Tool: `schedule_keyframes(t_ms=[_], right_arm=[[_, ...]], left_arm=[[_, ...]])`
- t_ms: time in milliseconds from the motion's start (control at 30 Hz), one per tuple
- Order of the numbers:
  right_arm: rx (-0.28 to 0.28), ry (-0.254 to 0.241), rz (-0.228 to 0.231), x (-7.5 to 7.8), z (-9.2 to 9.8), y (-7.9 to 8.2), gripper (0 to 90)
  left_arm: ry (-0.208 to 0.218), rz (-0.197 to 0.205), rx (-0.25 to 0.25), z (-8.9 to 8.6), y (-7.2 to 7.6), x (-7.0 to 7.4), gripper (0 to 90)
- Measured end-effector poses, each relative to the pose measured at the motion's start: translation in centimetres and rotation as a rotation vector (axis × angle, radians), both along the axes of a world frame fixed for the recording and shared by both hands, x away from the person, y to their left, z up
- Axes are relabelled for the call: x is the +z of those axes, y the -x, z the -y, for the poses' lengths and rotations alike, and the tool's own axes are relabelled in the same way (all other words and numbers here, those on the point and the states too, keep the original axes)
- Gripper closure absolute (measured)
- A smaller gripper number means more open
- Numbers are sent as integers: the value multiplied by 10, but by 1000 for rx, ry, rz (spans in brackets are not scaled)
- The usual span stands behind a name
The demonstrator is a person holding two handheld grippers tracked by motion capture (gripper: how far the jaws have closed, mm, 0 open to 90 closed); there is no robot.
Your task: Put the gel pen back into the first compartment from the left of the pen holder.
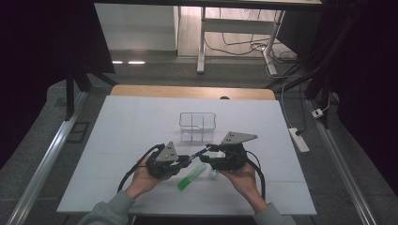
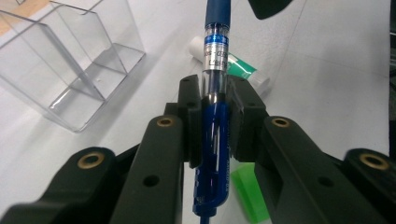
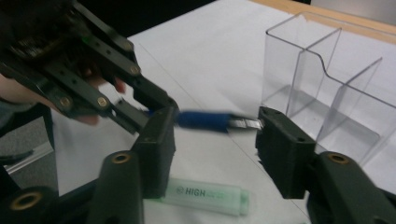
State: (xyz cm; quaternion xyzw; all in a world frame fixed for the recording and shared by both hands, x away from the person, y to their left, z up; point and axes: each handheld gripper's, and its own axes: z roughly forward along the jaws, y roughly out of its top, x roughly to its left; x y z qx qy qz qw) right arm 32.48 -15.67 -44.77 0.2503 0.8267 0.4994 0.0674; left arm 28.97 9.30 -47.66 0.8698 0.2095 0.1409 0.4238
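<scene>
A blue pen with a clear barrel is clamped between the pads of my left gripper, its dark cap end pointing away. In the high view the pen bridges the gap between my left gripper and my right gripper just above the table. In the right gripper view the pen lies across the space between the jaws of my right gripper. Those jaws stand apart and their pads do not press on it.
A clear divided organizer stands empty just beyond the grippers, close to the right jaw. A green highlighter lies on the white tabletop under the grippers. A small white thing rests beside the right hand.
</scene>
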Motion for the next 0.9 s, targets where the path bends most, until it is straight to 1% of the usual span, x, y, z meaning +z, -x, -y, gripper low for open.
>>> schedule_keyframes(t_ms=[67,100,167,233,267,333,467,567,633,700,767,833,900], right_arm=[[2,-6,15,1,-1,2,518],[-5,-9,27,1,-1,3,544],[-6,-19,34,3,0,4,596],[-5,-47,33,3,1,4,638],[0,-53,30,4,2,4,649],[10,-56,30,5,2,4,666],[42,-72,32,5,2,5,722],[80,-91,22,6,2,5,763],[98,-97,36,7,1,7,776],[122,-90,56,9,-1,10,786],[131,-90,68,11,-2,12,794],[137,-98,69,12,-3,13,798],[141,-94,75,12,-2,14,801]], left_arm=[[-9,2,-4,3,0,-1,761],[-8,2,-5,3,1,-1,761],[-17,5,-9,5,1,-2,761],[-32,13,-8,7,1,-3,760],[-37,17,-5,9,1,-3,761],[-52,19,-6,11,1,-5,761],[-66,20,-2,12,0,-7,760],[-62,15,1,12,0,-7,754],[-53,20,1,10,0,-7,750],[-49,31,-1,9,1,-7,744],[-35,35,7,8,1,-6,734],[-31,39,15,7,1,-6,723],[-21,32,24,7,0,-6,709]])
